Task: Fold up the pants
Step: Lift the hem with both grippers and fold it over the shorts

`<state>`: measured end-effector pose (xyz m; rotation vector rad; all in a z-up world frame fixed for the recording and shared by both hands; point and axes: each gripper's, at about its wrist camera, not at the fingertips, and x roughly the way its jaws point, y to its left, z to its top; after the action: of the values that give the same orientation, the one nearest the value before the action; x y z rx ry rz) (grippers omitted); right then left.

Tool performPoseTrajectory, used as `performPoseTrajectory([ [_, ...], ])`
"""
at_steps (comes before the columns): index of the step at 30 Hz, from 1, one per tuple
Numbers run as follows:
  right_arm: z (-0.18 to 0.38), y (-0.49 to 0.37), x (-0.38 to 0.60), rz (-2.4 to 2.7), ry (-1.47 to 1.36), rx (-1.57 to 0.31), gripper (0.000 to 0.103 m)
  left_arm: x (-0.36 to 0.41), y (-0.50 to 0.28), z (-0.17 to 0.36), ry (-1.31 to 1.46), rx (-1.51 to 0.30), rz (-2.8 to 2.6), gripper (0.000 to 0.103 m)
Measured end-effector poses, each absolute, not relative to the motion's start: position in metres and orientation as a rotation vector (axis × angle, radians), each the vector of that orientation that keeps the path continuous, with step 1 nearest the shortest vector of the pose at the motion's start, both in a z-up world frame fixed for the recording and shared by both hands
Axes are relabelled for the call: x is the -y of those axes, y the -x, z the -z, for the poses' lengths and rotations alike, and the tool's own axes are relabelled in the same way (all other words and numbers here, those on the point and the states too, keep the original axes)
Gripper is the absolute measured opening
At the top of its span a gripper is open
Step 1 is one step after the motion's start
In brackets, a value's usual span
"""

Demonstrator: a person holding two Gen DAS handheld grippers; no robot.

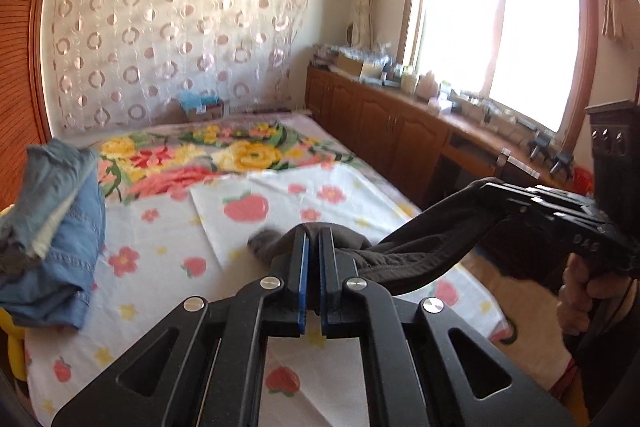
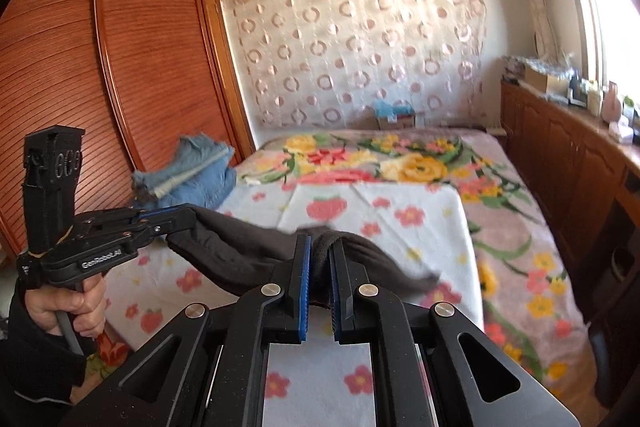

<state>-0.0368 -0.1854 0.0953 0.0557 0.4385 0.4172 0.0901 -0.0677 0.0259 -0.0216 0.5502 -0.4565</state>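
Left hand-held gripper (image 1: 313, 239) clamps pants (image 1: 420, 247); wardrobe (image 2: 120, 67) right-view only.

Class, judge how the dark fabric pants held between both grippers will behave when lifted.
Probably floppy: the dark fabric pants sag between the left gripper and right gripper. Likely light, since pinched edges carry them. Unlikely to slip: cloth bunches between the pads.

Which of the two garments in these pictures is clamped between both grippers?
The dark pants: the left gripper and right gripper each pinch them, lifted above the bed. The blue denim garment lies untouched at the bed's edge.
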Motion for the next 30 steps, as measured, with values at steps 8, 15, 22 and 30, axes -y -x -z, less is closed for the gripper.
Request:
performPoseTrajectory([
  [8,-0.168,0.038,0.167,-0.504,-0.006,-0.327,0.008,0.043,-0.092,-0.092,0.016,-0.416,0.402,0.005],
  [15,-0.164,-0.048,0.149,-0.532,0.003,-0.395,0.008,0.022,-0.156,-0.079,-0.001,-0.453,0.310,0.005],
  [22,-0.176,-0.122,0.140,-0.568,-0.015,-0.370,0.008,0.000,-0.196,-0.092,-0.012,-0.440,0.241,0.005],
  [30,-0.071,-0.136,0.136,-0.563,0.024,-0.614,0.008,-0.002,-0.170,0.025,-0.050,-0.645,0.239,0.005],
])
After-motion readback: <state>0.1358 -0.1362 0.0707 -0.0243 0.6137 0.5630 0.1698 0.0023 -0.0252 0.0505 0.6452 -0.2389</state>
